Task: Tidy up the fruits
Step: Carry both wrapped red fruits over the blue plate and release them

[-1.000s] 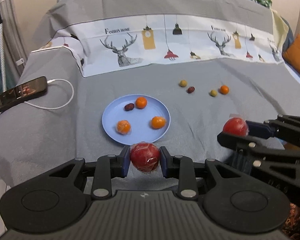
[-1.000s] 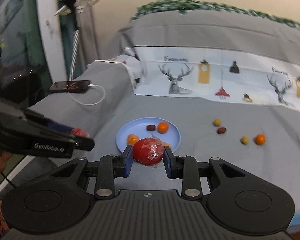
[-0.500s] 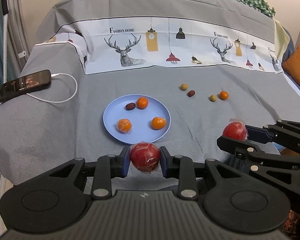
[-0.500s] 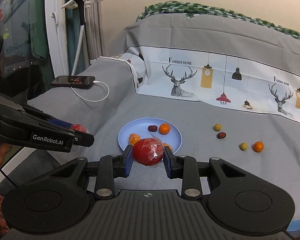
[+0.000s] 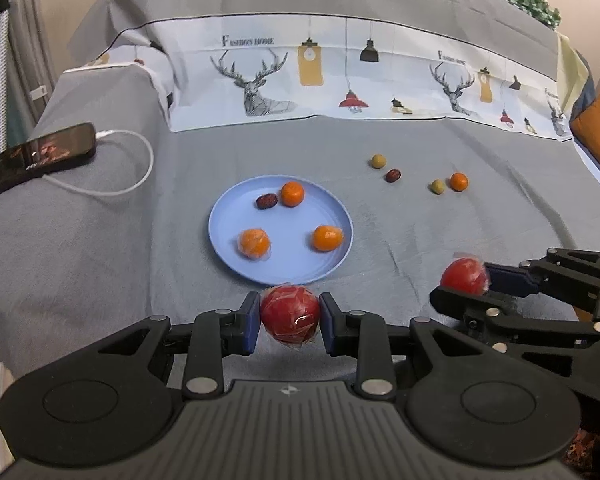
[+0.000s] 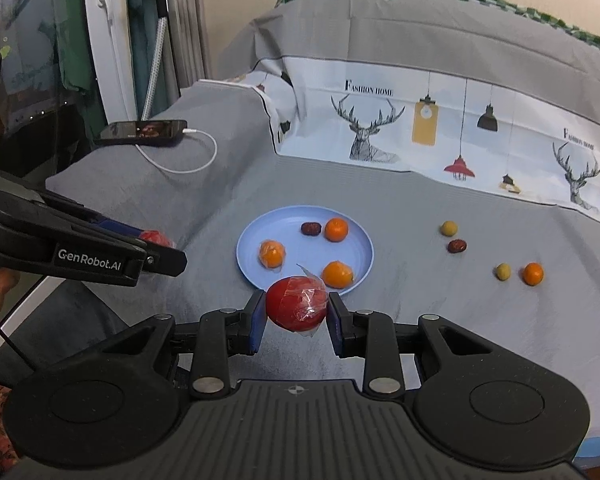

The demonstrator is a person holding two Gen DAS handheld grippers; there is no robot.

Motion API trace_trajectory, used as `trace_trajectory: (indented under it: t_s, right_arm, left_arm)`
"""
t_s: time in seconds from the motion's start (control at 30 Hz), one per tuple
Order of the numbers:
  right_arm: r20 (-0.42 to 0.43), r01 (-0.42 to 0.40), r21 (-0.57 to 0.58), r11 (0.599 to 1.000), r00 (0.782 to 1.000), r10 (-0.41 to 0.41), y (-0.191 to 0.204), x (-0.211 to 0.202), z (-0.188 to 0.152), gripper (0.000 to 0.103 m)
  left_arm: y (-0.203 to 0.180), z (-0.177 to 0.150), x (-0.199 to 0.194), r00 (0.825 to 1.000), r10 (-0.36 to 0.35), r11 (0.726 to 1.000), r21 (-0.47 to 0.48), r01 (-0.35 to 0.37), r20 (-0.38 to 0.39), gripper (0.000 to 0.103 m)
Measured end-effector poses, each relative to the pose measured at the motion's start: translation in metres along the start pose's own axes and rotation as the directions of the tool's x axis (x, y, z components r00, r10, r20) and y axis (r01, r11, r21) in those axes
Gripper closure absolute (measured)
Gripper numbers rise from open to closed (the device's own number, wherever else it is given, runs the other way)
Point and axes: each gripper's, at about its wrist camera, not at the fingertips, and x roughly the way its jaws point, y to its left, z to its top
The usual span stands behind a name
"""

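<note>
Here the left gripper [image 5: 290, 316] is clamping its jaws on a red wrapped fruit [image 5: 290, 314] just near of the blue plate [image 5: 220, 236] on the grey bed [image 5: 480, 220], while the right gripper [image 6: 296, 310] is gripping a second red wrapped fruit [image 6: 297, 303] at the plate's near rim. Three oranges and a dark date are lying on the plate, and four small fruits are sitting on the bed to its right.

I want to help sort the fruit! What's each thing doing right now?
left gripper: shut on a wrapped red fruit
right gripper: shut on another wrapped red fruit
blue plate: holds three oranges, one dark fruit
phone: screen lit, cable plugged in
</note>
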Motion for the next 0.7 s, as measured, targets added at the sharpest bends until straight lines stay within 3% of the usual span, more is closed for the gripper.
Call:
trace_trajectory:
  t_s: [0.3, 0.7]
  right_arm:
    - [-0.043, -0.024, 0.016, 1.0, 0.999, 0.024, -0.007, 0.039, 0.013, 0.07]
    - [-0.126, -0.025, 0.028, 0.999, 0.992, 0.028, -0.014, 0.128, 0.031, 0.07]
  left_arm:
    - [0.011, 0.025, 0.035, 1.0, 0.006, 1.0, -0.004, -0.006, -0.019, 0.069]
    - [0.021, 0.066, 0.13, 0.998, 0.01, 0.998, 0.061, -0.006, -0.066, 0.069]
